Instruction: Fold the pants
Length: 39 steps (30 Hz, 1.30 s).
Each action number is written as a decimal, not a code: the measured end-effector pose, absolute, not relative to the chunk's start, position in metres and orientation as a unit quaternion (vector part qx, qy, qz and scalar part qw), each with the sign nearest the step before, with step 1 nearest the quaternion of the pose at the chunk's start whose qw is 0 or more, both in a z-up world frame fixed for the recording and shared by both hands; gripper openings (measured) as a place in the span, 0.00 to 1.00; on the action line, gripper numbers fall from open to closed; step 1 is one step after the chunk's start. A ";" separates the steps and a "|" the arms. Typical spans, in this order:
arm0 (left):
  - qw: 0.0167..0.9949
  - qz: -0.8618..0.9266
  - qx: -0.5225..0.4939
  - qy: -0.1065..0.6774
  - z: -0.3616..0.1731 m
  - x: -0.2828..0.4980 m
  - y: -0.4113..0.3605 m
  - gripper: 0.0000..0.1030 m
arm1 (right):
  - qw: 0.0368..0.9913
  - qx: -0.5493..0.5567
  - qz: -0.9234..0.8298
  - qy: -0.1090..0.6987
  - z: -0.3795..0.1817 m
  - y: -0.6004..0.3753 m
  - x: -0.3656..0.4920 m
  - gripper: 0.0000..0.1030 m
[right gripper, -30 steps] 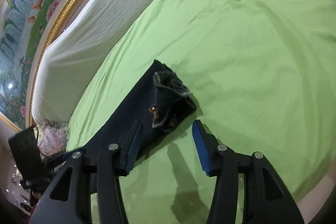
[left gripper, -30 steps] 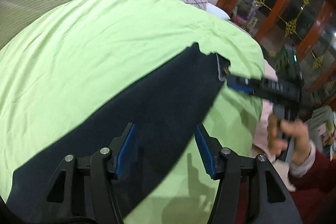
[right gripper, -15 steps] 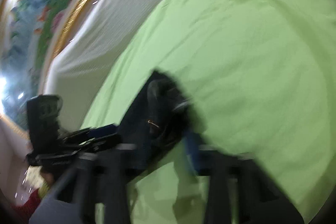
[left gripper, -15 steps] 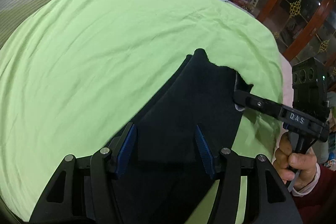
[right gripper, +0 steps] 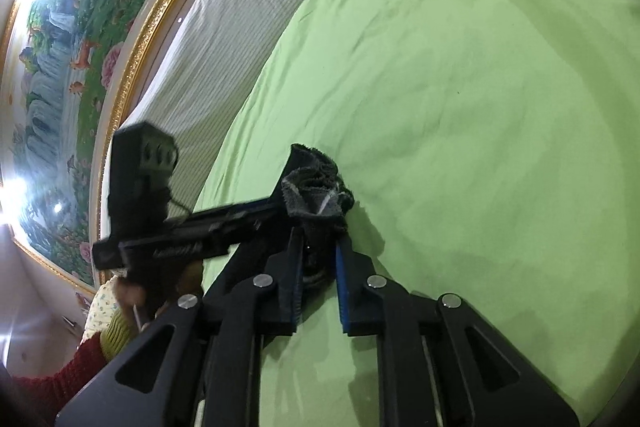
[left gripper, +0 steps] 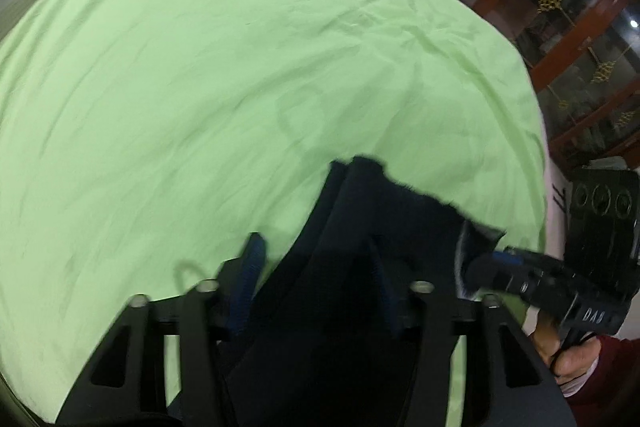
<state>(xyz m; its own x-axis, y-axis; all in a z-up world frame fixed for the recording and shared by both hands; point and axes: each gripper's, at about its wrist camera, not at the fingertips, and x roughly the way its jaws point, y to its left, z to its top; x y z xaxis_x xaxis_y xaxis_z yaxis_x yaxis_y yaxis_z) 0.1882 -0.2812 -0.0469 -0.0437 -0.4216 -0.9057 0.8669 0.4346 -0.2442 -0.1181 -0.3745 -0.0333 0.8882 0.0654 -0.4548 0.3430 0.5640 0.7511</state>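
The dark pants [left gripper: 384, 227] are seen lying on the green bedspread [left gripper: 200, 87], near its right-hand edge in the left wrist view. No containers are to be seen.

The left gripper [left gripper: 316, 267] is held wide, its blue-padded fingers [left gripper: 250, 279] spread to either side of the dark cloth; nothing is seen to be pinched between them. From the right wrist view, the right gripper [right gripper: 318, 267] is narrowed to a small gap, with a bunched end of the pants [right gripper: 316, 187] caught between the fingers [right gripper: 342, 283]; whether the pads are truly biting is hard to judge, as the cloth there is black on black.

Wide open bedspread [right gripper: 480, 107] is offered beyond the garment, wrinkled but unoccupied. The bed's edge is met by a white striped cover [right gripper: 224, 39], with a gold-framed painting [right gripper: 68, 67] behind. A wooden glass-fronted cabinet [left gripper: 568, 7] is seen past the far side.

The lower part of the pants is hidden under the left gripper's body, and that view is smeared by motion.
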 end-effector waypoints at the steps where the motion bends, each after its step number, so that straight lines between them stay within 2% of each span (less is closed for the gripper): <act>1: 0.656 -0.494 0.208 0.532 -0.046 0.188 -0.281 0.30 | 0.856 0.458 -0.080 0.224 -0.033 -0.373 -0.118 0.17; 3: 0.649 -0.505 0.209 0.529 -0.044 0.185 -0.284 0.21 | 0.857 0.456 -0.078 0.227 -0.033 -0.371 -0.119 0.18; 9: 0.655 -0.514 0.188 0.520 -0.039 0.182 -0.282 0.13 | 0.867 0.429 -0.076 0.242 -0.033 -0.360 -0.105 0.21; 13: 0.662 -0.516 0.166 0.518 -0.031 0.183 -0.272 0.12 | 0.877 0.408 -0.062 0.247 -0.033 -0.352 -0.098 0.21; 17: 0.672 -0.522 0.142 0.506 -0.013 0.180 -0.258 0.11 | 0.886 0.398 -0.039 0.235 -0.022 -0.344 -0.101 0.14; 27: 0.718 -0.516 0.069 0.462 0.041 0.170 -0.183 0.11 | 0.911 0.348 0.059 0.212 0.019 -0.301 -0.091 0.14; 32: 0.745 -0.501 0.025 0.439 0.059 0.158 -0.133 0.11 | 0.914 0.317 0.117 0.226 0.029 -0.268 -0.077 0.14; 39: 0.774 -0.460 -0.030 0.435 0.056 0.147 -0.063 0.11 | 0.904 0.287 0.167 0.268 0.023 -0.222 -0.047 0.14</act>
